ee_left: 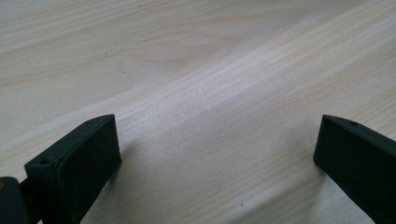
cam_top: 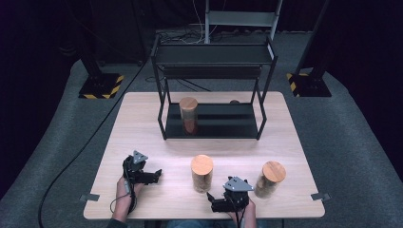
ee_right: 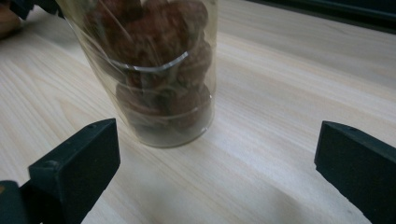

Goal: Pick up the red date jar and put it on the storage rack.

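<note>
Reaching with jaws apart, the right gripper (cam_top: 217,202) could tip the tall clear wooden-lidded jar of brown nuts (cam_top: 202,174) standing mid-table if one jaw clips it; the left gripper (cam_top: 153,175) idles, also spread.

A clear glass jar (ee_right: 159,79) stands upright on the wooden surface (cam_top: 157,142). It has a round wooden lid (cam_top: 202,164) on top. Brown round things fill it.
</note>
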A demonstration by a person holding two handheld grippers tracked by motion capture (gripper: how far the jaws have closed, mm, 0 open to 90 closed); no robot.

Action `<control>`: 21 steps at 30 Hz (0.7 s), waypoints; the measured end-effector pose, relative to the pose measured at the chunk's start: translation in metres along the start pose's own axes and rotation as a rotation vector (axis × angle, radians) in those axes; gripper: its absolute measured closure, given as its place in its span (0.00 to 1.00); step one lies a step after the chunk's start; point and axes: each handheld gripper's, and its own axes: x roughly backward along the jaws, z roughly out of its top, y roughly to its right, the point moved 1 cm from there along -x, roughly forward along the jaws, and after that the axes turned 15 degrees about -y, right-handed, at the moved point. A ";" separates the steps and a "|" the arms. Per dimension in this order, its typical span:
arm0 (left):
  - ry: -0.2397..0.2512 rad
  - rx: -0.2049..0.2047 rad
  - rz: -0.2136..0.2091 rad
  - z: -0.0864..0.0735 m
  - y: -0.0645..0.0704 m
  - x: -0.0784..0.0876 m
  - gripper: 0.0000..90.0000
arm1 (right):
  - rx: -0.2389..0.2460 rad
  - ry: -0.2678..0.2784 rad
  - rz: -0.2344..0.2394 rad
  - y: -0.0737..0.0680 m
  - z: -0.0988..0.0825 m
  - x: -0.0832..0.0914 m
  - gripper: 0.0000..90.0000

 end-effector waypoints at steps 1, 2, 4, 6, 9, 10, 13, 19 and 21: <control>0.001 0.000 0.000 0.000 0.000 0.000 0.00 | 0.008 0.004 0.000 -0.002 0.002 0.000 0.00; 0.000 0.000 0.000 0.000 0.000 0.000 0.00 | 0.016 0.007 0.001 -0.004 0.004 0.000 0.00; 0.000 0.000 0.000 0.000 0.000 0.000 0.00 | 0.033 0.017 0.009 -0.008 0.010 -0.001 0.00; 0.000 0.000 0.000 0.000 0.000 0.000 0.00 | 0.051 0.032 0.015 -0.012 0.016 -0.002 0.00; 0.000 0.000 0.000 0.000 0.000 0.000 0.00 | 0.073 0.048 0.029 -0.016 0.024 -0.006 0.00; 0.000 0.000 0.000 0.000 0.000 0.000 0.00 | 0.081 0.051 0.033 -0.017 0.027 -0.008 0.00; 0.000 0.000 0.000 0.000 0.000 0.000 0.00 | 0.098 0.059 0.040 -0.021 0.032 -0.013 0.00; 0.001 0.001 0.000 0.000 0.000 0.000 0.00 | 0.106 0.105 0.037 -0.026 0.039 -0.018 0.00; 0.001 0.000 0.001 0.000 0.000 0.000 0.00 | 0.116 0.121 0.032 -0.027 0.040 -0.020 0.00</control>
